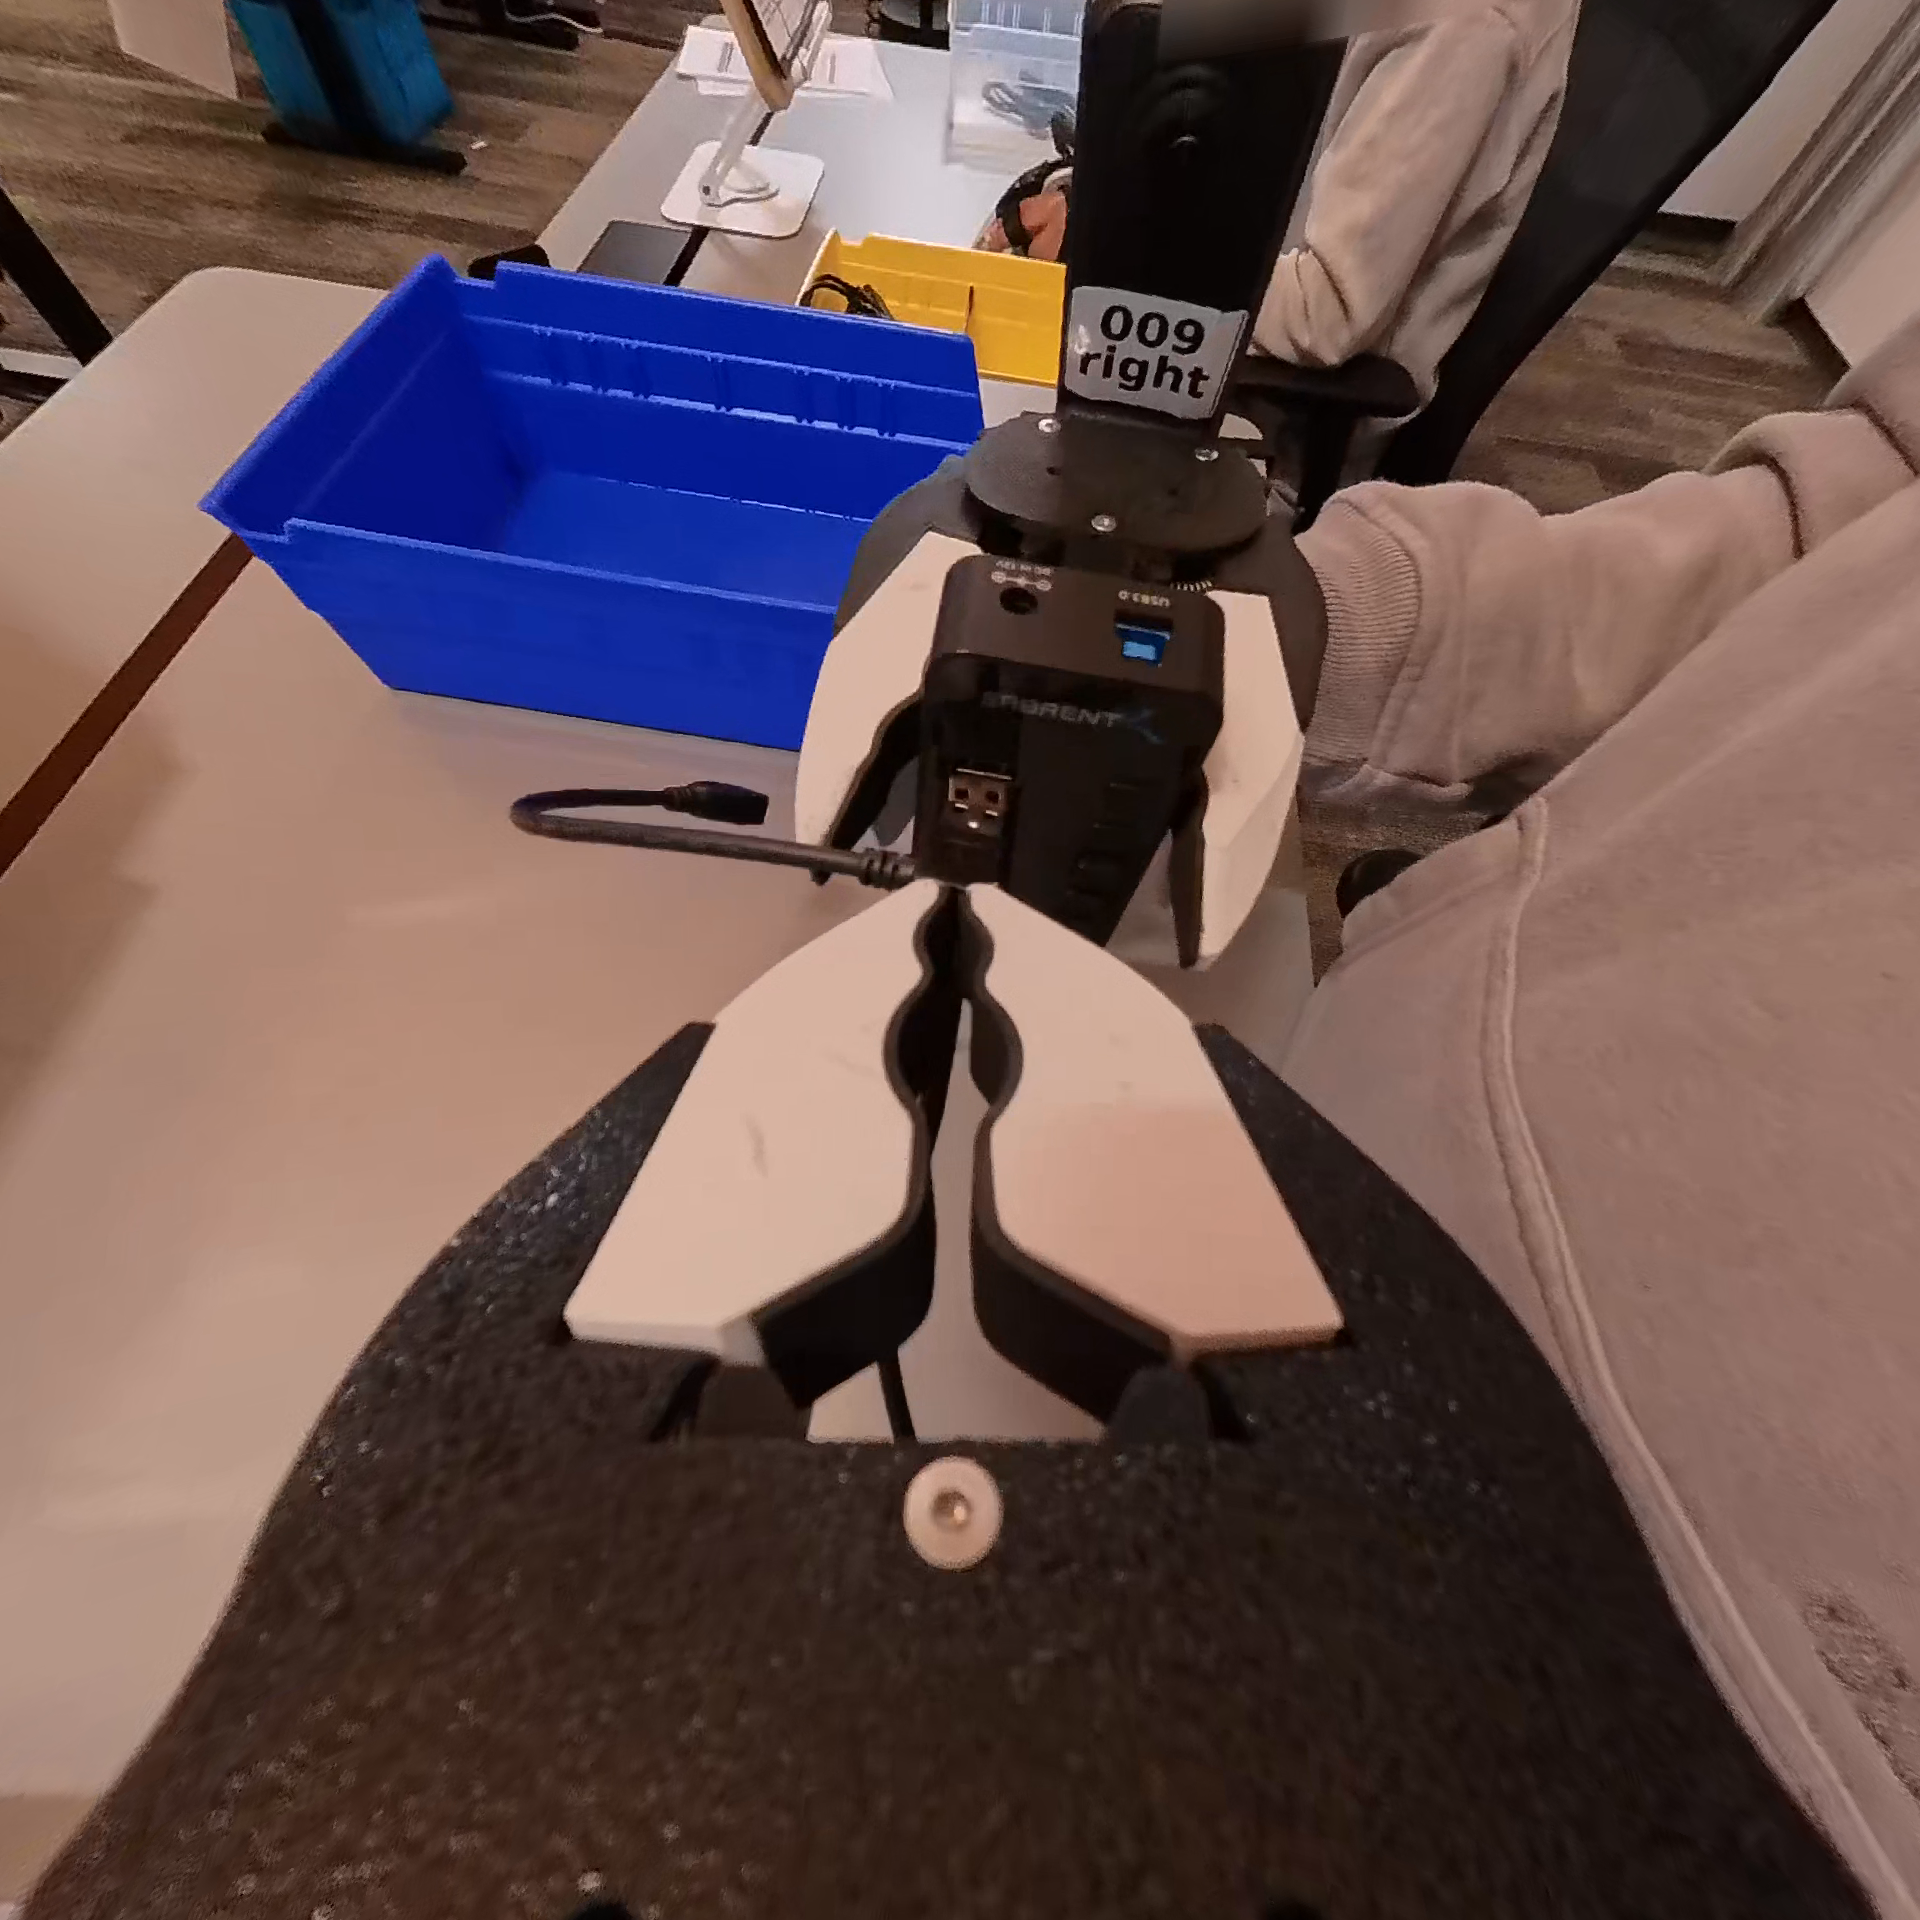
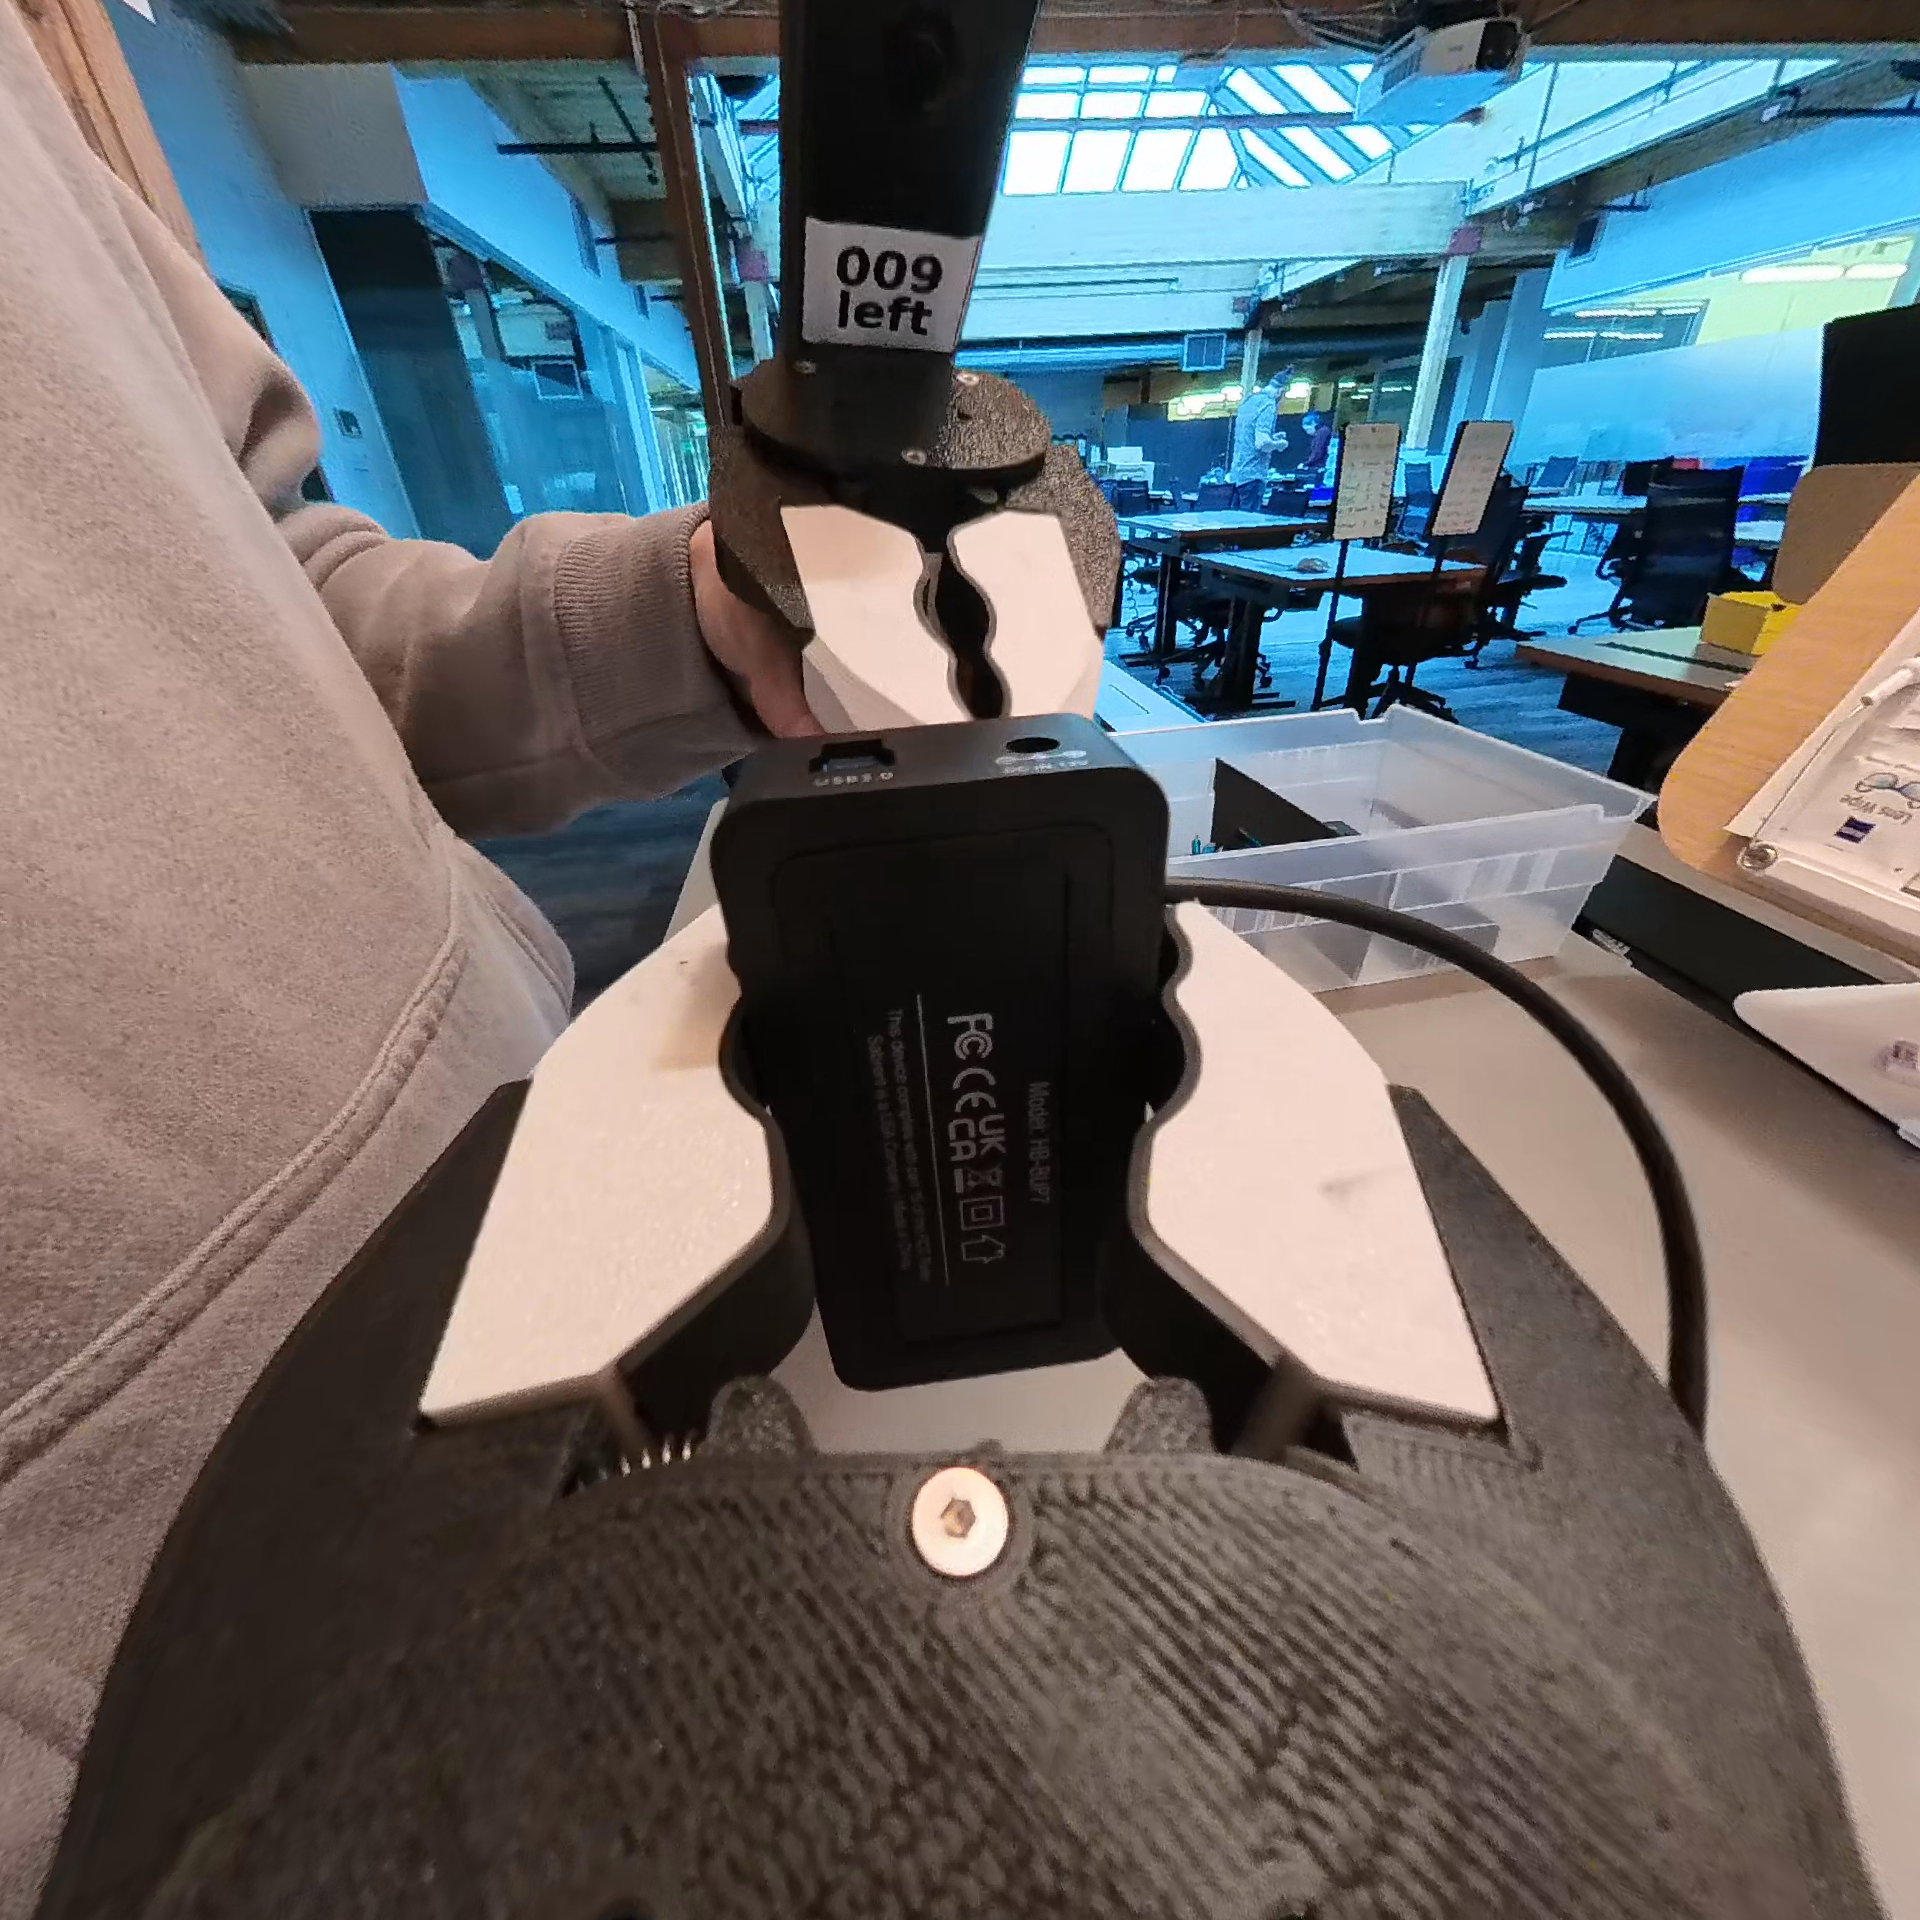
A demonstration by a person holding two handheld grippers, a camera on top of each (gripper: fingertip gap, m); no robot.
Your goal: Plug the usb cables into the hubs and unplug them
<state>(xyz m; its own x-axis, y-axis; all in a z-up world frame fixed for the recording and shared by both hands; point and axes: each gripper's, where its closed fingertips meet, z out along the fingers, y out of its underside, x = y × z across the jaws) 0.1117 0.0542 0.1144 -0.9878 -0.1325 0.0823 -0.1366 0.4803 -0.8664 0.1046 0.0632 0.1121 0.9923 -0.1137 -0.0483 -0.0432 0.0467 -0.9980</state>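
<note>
Right gripper (image 2: 956,1049) clamps the black hub (image 2: 935,1039) across its sides, held up off the desk (image 1: 312,1039); left gripper (image 1: 951,904) fingers nearly pressed together, pinching the cable (image 1: 717,844) just behind its plug (image 1: 971,821).

Plug sits against the hub's side, can't tell if it's seated. Cable's other end (image 1: 717,803) hangs loose over the desk. Blue bin (image 1: 582,582) shows nothing inside. Yellow bin (image 1: 935,286) behind it holds dark cables. Clear bin (image 2: 1403,831) has dividers, contents unclear.
</note>
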